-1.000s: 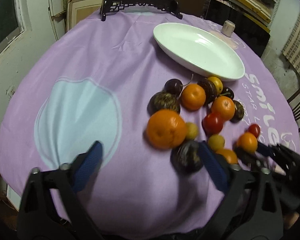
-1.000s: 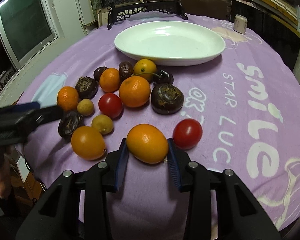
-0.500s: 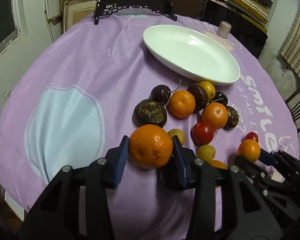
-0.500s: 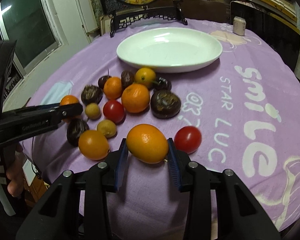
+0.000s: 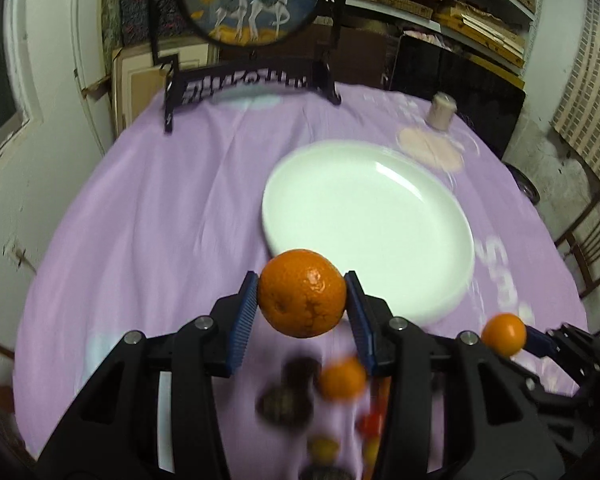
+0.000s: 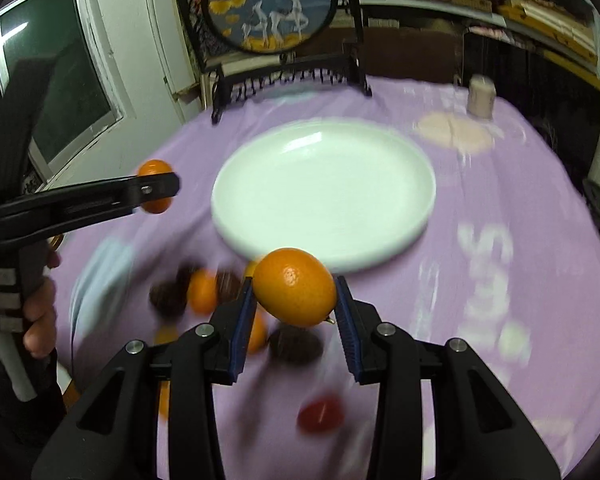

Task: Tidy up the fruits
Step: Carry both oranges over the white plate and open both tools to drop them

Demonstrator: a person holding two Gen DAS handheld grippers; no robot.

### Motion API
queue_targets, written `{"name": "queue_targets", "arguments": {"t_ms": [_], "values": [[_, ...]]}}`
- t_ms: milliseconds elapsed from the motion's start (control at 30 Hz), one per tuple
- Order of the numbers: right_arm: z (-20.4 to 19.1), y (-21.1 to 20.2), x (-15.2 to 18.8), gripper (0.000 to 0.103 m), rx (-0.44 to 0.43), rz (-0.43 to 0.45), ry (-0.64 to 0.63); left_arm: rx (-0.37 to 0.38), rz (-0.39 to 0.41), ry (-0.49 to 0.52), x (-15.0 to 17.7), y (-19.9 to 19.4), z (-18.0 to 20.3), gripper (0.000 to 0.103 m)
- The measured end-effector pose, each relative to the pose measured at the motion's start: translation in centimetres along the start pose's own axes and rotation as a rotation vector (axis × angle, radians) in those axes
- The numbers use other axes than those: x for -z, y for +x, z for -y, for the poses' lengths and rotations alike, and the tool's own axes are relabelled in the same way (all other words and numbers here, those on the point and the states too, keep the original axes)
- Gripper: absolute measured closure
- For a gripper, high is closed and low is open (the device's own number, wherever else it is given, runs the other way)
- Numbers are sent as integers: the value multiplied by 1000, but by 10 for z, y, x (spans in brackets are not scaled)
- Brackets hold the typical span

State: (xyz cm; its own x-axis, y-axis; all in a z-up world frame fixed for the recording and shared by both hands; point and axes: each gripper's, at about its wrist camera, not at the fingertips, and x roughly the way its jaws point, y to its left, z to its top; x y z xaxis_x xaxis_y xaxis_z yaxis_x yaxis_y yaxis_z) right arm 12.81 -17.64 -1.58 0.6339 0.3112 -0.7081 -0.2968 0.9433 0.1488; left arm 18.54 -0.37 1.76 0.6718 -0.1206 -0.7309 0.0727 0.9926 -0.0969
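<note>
My left gripper (image 5: 302, 294) is shut on a round orange (image 5: 302, 293) and holds it in the air, just short of the near rim of the empty white plate (image 5: 364, 216). My right gripper (image 6: 296, 289) is shut on an oval orange fruit (image 6: 295, 286), also lifted, in front of the plate (image 6: 324, 188). From the right wrist view the left gripper (image 6: 156, 188) shows with its orange (image 6: 153, 168) at the left. From the left wrist view the right gripper's fruit (image 5: 504, 335) shows at the right. Loose fruits (image 5: 340, 378) lie blurred below on the purple cloth (image 5: 160, 220).
A black wooden stand with a round painted screen (image 5: 252, 4) is at the table's far edge. A small pink cup (image 5: 441, 111) stands at the far right. A red tomato (image 6: 321, 414) and dark fruits (image 6: 296, 344) lie under the right gripper. A chair (image 5: 588, 240) is at the right.
Both grippers have lifted their fruit off the cloth and moved forward toward the plate. The left gripper closed on the round orange a second ago.
</note>
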Motion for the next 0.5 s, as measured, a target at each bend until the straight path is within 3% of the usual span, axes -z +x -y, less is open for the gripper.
{"name": "queue_targets", "arguments": {"t_ms": [100,200,333,500], "values": [[13,32,-50,64,-17,-13,5,17,-14,-11,-51,37,5,59],[28,81,-89,64,39,-50,-18,38,-49,-28,-88,82,10,59],[51,138,-109,64,46,-139,12,65,-100,-59,-96,121,11,59],[59,159,-118,63,55,-157,11,53,-139,-41,-97,148,12,58]]}}
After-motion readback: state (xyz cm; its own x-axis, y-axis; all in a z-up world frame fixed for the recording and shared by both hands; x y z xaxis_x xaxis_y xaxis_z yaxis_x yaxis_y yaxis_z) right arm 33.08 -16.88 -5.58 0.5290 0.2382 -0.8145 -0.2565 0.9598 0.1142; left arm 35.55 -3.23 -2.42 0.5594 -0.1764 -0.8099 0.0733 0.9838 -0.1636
